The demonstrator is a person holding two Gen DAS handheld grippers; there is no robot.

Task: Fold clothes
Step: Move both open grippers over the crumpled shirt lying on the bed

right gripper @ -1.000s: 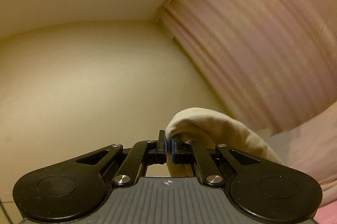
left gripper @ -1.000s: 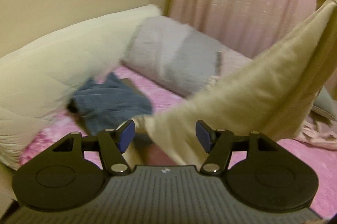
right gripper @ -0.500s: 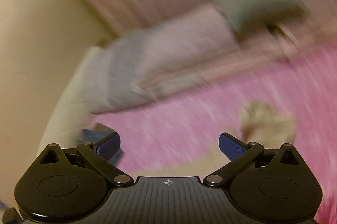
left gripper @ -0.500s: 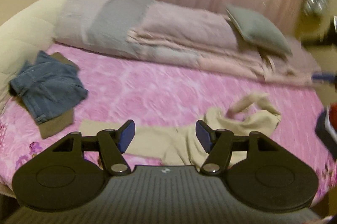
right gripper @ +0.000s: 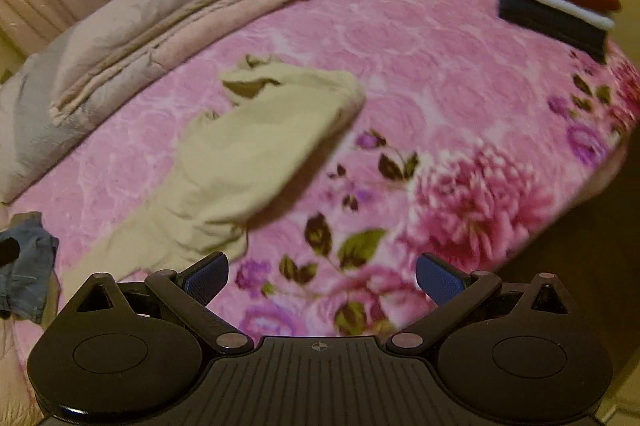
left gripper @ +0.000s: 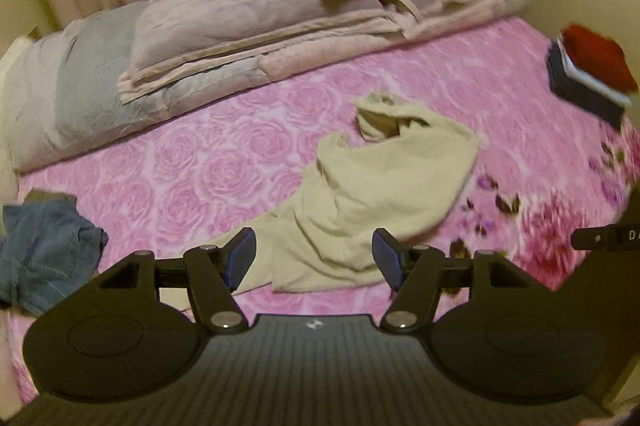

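Your left gripper [left gripper: 314, 258] and right gripper [right gripper: 322, 278] both gape wide, holding nothing; the crumpled beige cotton garment [left gripper: 384, 193] lies on the pink floral bed [left gripper: 208, 161], awaiting flattening.

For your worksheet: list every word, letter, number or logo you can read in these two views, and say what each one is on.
"D": white letter on a black part at the right edge of the left view; the rest is cut off.
Small round emblems on the two gripper bodies: no letters legible.
Nothing readable on the clothes or bedding.
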